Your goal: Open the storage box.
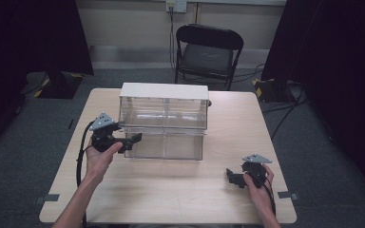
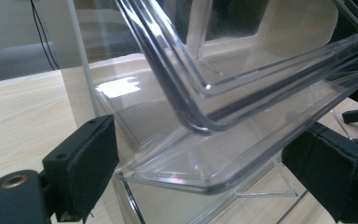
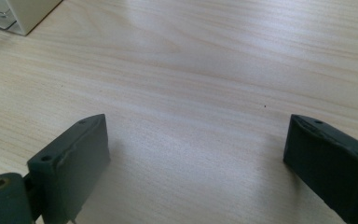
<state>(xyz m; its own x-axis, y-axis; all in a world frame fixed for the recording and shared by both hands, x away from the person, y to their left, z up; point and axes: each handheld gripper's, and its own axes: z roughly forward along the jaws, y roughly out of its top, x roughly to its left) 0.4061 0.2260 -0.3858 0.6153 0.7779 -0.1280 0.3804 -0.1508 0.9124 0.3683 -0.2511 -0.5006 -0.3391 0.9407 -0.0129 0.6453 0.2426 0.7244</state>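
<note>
The left tongs point level at the lower left corner of a clear drawer cabinet, spread, a clear drawer (tilted, glossy) between them. The right tongs rest spread over bare surface, well apart.

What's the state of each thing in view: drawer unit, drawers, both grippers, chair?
Drawer unit: upright on the table.
Lower drawer: pulled partly out, looks empty.
Upper drawers: pushed in.
Left gripper: fingers apart, at the lower drawer's corner, no grip visible.
Right gripper: open, holds nothing, low over the table's near right.
Folding chair: unfolded, unoccupied, behind the table.
</note>
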